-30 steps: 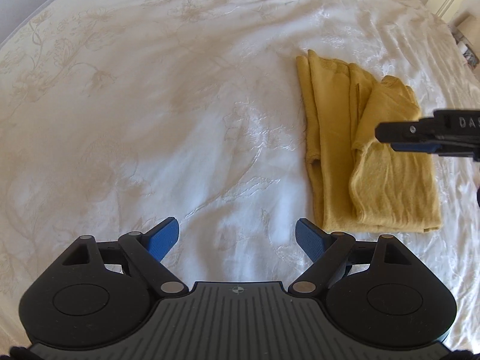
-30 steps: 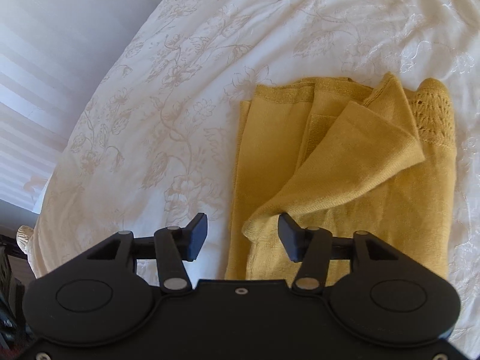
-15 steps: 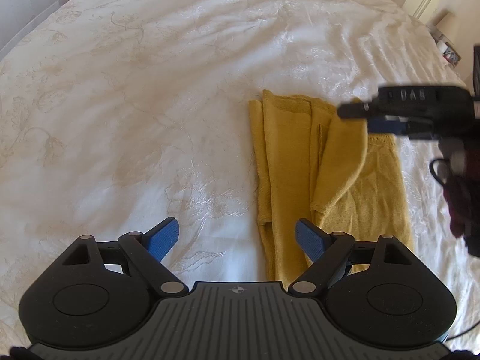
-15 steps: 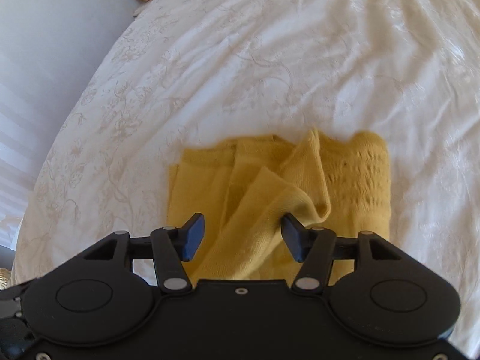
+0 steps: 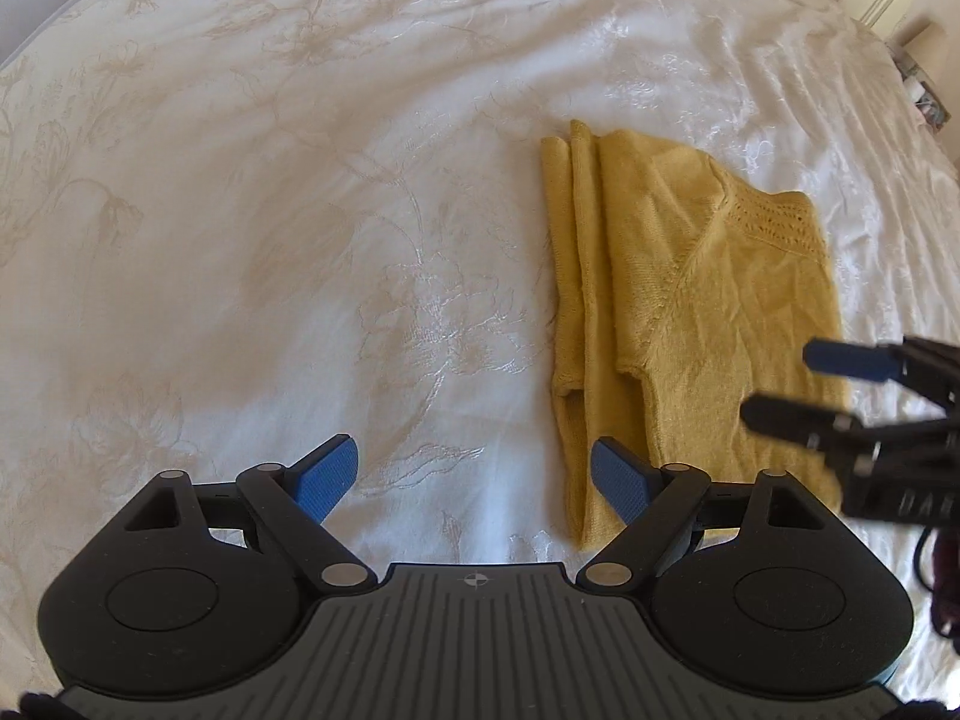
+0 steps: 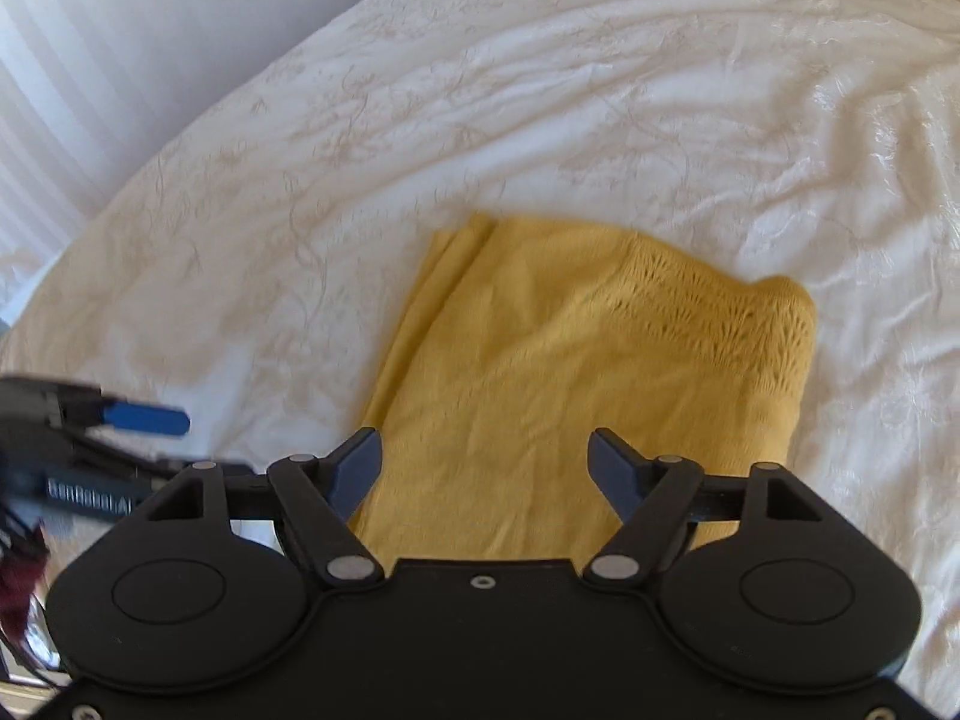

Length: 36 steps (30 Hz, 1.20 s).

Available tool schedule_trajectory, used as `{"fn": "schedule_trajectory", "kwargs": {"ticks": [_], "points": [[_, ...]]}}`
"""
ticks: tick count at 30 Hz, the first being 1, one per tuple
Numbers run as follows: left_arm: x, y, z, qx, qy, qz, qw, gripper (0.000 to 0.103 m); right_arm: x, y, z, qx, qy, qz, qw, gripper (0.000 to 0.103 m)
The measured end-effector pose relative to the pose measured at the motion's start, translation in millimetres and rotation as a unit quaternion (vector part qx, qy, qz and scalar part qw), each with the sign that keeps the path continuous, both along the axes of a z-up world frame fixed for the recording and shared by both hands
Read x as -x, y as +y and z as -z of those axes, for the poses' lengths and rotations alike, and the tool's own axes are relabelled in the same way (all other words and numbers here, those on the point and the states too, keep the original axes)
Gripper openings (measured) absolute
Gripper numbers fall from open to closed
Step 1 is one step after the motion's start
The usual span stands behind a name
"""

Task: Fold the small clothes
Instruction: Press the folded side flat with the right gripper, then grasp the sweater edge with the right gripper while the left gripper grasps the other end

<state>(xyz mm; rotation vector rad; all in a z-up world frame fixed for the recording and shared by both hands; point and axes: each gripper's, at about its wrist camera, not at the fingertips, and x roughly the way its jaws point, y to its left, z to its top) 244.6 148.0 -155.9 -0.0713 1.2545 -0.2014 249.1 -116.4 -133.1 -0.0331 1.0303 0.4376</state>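
- Yellow knit garment (image 5: 690,324) lies folded into a narrow stack on the white bedspread (image 5: 300,240), sleeve laid across the top
- Right gripper (image 6: 485,462) hovers over its near edge, fingers spread, holding nothing
- Left gripper (image 5: 474,474) sits just beside its left edge, fingers also spread and empty
- Judged step: between folds; next likely calls for pinching the near hem and folding it away

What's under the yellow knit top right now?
The yellow knit top lies folded on the white embroidered bedspread, which shows all around it. Its own folded layers peek out along one edge; anything between or beneath them is covered.
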Motion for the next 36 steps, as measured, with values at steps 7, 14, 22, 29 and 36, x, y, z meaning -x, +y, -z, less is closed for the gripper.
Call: {"fn": "schedule_trajectory", "kwargs": {"ticks": [7,14,22,29,36], "points": [[3,2,-5,0.010,0.001,-0.011,0.9999,0.085,46,55,25,0.086,-0.032,-0.105,0.990,0.054],[0,1,-12,0.042,0.003,-0.008,0.9991,0.085,45,62,38,0.135,-0.031,-0.130,0.982,0.010],[-28,-23,-14,0.162,0.026,-0.015,0.9863,0.085,28,-10,-10,0.001,-0.024,0.027,0.999,0.011],[-58,-66,27,0.206,0.088,-0.004,0.9746,0.085,23,-34,-10,-0.013,-0.009,0.055,0.998,0.011],[-81,-80,49,0.216,0.086,-0.022,0.9724,0.085,27,-33,-11,-0.023,-0.004,0.040,0.999,0.011]]}}
